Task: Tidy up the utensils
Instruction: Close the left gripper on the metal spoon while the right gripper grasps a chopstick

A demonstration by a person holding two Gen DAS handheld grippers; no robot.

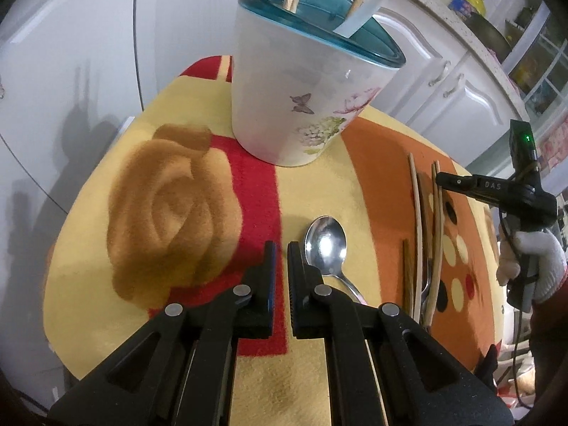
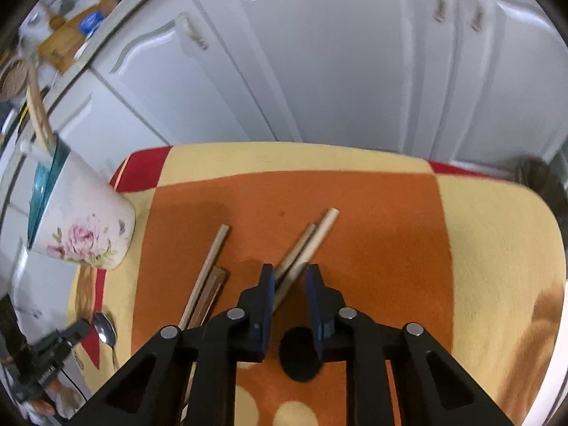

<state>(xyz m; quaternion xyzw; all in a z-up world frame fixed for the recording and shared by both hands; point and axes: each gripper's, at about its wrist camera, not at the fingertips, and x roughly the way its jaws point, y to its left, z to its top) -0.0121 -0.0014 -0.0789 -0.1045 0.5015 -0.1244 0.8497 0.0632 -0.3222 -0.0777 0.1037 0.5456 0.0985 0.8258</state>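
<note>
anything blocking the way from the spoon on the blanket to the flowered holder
Nothing visible does. The spoon lies on bare blanket just in front of the utensil holder, beside the left gripper.

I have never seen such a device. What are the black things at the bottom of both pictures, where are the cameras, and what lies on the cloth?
The black things are hand-held tongs. A person holds one pair in each hand, and a camera on each looks along its fingers. The left wrist picture shows the left tongs, shut and empty, beside a metal spoon. The right wrist picture shows the right tongs straddling two wooden chopsticks; whether they pinch them is unclear. More chopsticks lie on the patterned cloth. A flowered utensil holder stands behind, already holding some utensils.
</note>
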